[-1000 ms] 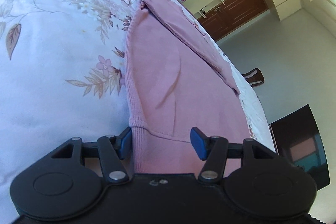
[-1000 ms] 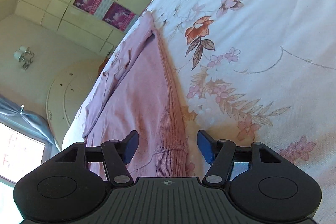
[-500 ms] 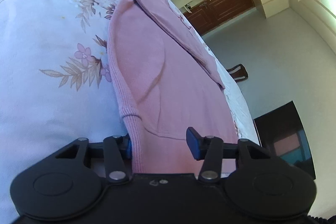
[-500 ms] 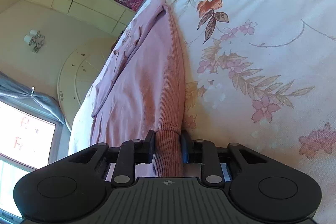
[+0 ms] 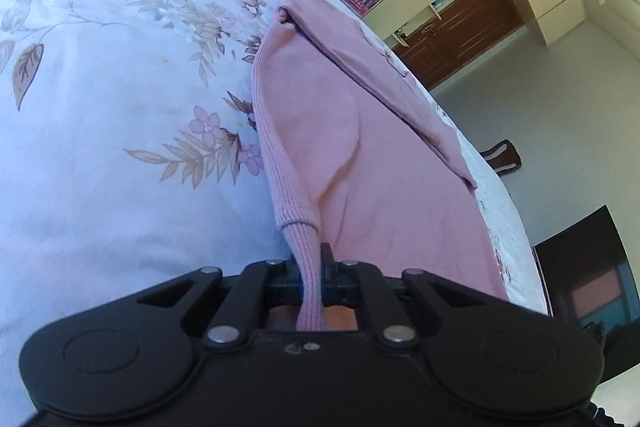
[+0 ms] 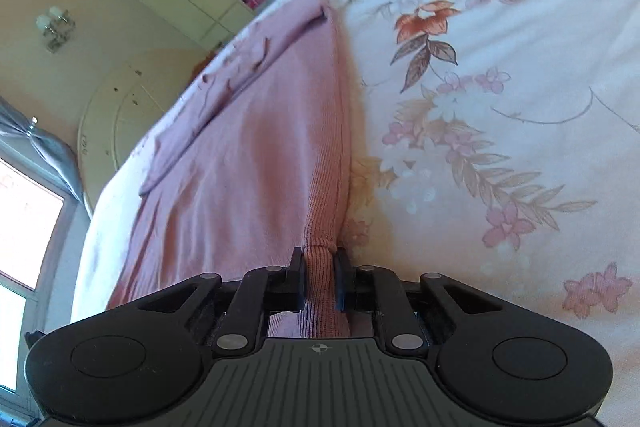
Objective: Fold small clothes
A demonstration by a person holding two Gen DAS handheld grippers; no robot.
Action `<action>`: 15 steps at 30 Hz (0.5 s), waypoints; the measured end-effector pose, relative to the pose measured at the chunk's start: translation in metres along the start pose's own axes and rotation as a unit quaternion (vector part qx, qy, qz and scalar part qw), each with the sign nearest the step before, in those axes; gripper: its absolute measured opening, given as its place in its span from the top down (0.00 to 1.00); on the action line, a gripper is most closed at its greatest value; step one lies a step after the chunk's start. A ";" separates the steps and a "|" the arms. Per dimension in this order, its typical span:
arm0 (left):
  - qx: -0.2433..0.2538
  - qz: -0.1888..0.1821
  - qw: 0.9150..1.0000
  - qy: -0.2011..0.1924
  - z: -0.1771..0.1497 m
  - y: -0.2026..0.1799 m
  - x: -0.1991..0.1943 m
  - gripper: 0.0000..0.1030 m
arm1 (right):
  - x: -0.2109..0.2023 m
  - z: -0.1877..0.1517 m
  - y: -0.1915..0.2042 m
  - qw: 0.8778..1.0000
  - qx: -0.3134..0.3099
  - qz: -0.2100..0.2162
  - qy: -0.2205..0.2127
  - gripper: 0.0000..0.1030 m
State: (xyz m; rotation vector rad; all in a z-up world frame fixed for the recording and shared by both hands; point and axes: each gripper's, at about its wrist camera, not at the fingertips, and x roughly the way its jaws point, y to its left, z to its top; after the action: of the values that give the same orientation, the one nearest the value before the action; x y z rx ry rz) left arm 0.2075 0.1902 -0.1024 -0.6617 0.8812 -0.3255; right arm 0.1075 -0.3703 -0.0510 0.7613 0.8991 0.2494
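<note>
A pink knit sweater (image 5: 344, 131) lies flat on a floral bedsheet (image 5: 100, 107), a sleeve folded across its far part. My left gripper (image 5: 311, 279) is shut on one corner of the ribbed hem, which bunches between the jaws. In the right wrist view the sweater (image 6: 260, 155) runs away from me over the bedsheet (image 6: 500, 87). My right gripper (image 6: 320, 283) is shut on the other ribbed hem corner. Both corners are raised slightly off the sheet.
The bed's far edge drops off toward the floor (image 5: 560, 99) with wooden cabinets (image 5: 460, 31) and cream wardrobes behind. A dark screen (image 5: 588, 259) stands at the right. In the right wrist view a window (image 6: 24, 227) and wall lamp (image 6: 54, 23) show at left.
My left gripper has closed on the hem corner, which was between open jaws before. My right gripper closed half a second ago and still holds; both corners have lifted a little.
</note>
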 end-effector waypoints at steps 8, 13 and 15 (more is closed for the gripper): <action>-0.017 -0.021 0.998 -0.059 0.024 -0.027 -0.027 0.96 | -0.028 0.026 0.026 0.998 0.023 0.045 -0.047 0.87; 0.006 -0.052 0.993 -0.103 0.089 -0.072 -0.031 0.96 | -0.040 0.080 0.071 0.996 0.004 0.058 -0.074 0.87; 0.006 -0.062 0.991 -0.120 0.115 -0.084 -0.023 0.96 | -0.035 0.108 0.093 0.993 0.006 0.071 -0.094 0.87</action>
State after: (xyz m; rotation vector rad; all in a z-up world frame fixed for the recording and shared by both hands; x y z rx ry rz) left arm 0.2849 0.1839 0.0192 -0.7291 0.6089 -0.3547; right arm 0.1804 -0.3745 0.0762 0.8468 0.6705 0.2925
